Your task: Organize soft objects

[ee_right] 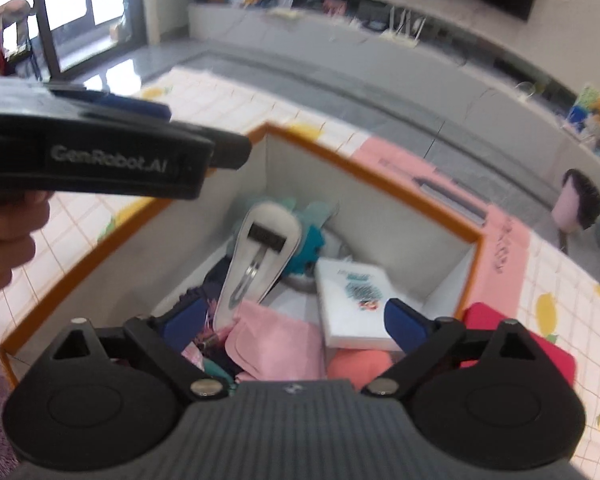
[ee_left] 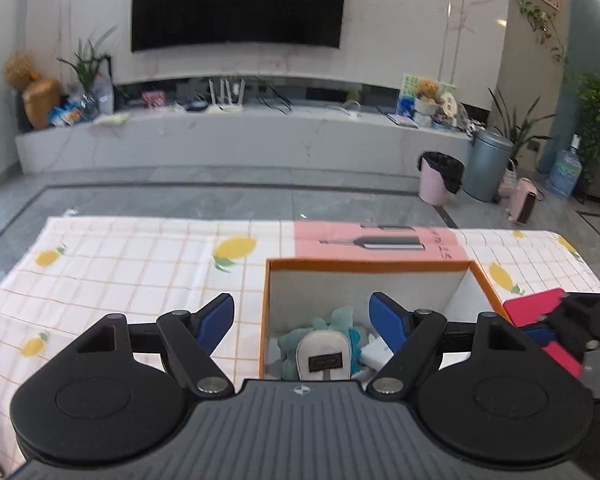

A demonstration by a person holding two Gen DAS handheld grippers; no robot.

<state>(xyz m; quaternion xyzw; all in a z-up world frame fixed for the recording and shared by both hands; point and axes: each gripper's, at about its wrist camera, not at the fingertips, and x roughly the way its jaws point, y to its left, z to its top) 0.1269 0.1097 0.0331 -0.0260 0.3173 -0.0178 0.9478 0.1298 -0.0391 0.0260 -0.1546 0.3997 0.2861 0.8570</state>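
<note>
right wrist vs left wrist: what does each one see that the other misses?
Right wrist only: the box floor, with a pink cloth, a white packet and a coral cloth; also a hand gripping the left claw's body.
Left wrist only: the television, two bins on the floor, and the right claw seen from the side.
Both: the orange-rimmed box, the white pouch on the teal plush toy, the lemon tablecloth. Each view shows its own claw open and empty.

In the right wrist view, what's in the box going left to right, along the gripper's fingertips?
Left blue fingertip → white pouch → pink cloth → white packet → right blue fingertip, all inside the orange-rimmed box.
</note>
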